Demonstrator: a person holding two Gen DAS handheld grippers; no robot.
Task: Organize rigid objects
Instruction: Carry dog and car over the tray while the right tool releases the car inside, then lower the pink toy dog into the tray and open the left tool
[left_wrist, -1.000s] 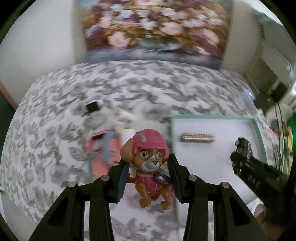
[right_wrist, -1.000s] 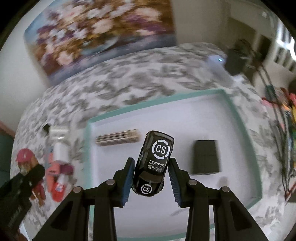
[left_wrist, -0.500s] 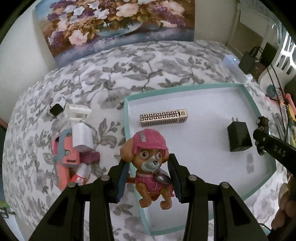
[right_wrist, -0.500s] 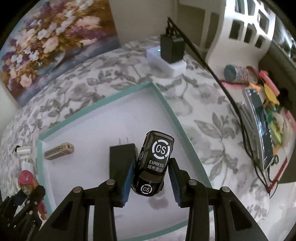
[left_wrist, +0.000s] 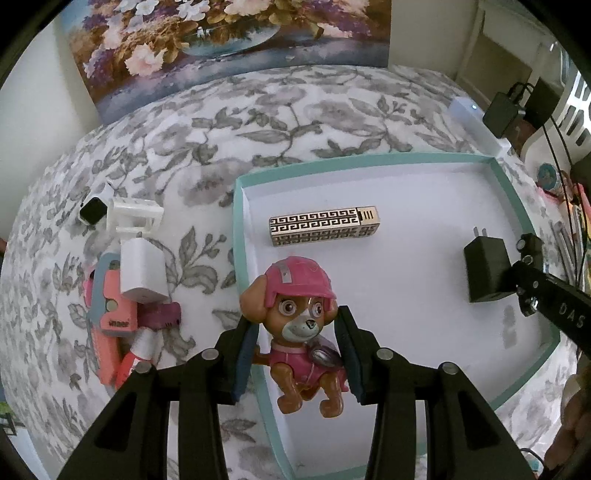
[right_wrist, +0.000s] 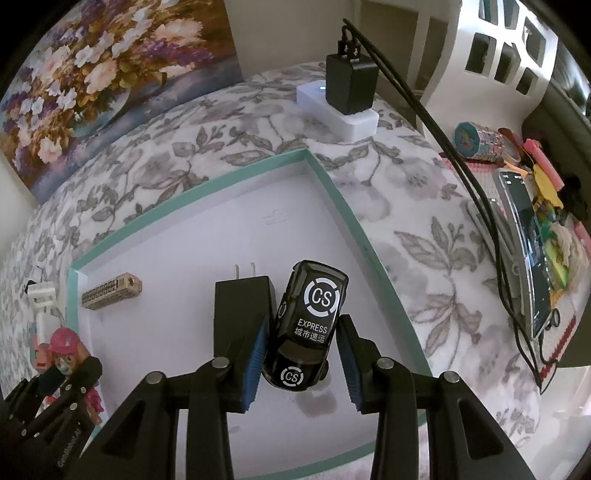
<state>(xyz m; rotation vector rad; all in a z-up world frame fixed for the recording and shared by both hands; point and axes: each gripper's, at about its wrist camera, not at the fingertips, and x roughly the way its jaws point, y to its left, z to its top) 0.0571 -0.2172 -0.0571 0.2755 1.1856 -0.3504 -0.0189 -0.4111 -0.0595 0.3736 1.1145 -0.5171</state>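
My left gripper (left_wrist: 295, 354) is shut on a pink-helmeted puppy toy (left_wrist: 299, 332), held over the left edge of the teal-rimmed white tray (left_wrist: 236, 236). My right gripper (right_wrist: 303, 354) is shut on a black toy car (right_wrist: 306, 325) marked "CS EXPRESS", held low over the tray's right part (right_wrist: 332, 192). In the tray lie a gold patterned bar (left_wrist: 324, 226) and a black plug adapter (left_wrist: 487, 267); both also show in the right wrist view, the bar (right_wrist: 110, 291) and the adapter (right_wrist: 242, 314). The right gripper's arm (left_wrist: 550, 302) shows beside the adapter.
Left of the tray lie a white charger (left_wrist: 142, 269), a white clip (left_wrist: 133, 215), a small black-faced cube (left_wrist: 93, 210), a coral-pink toy (left_wrist: 109, 310) and a small tube (left_wrist: 142, 347). A white power strip (right_wrist: 338, 110) with a black plug stands behind. Phones and clutter (right_wrist: 524, 251) lie right.
Both grippers have moved with their toys. The left one has come lower over the tray's left edge. The right one has swung right and lowered beside the black adapter.
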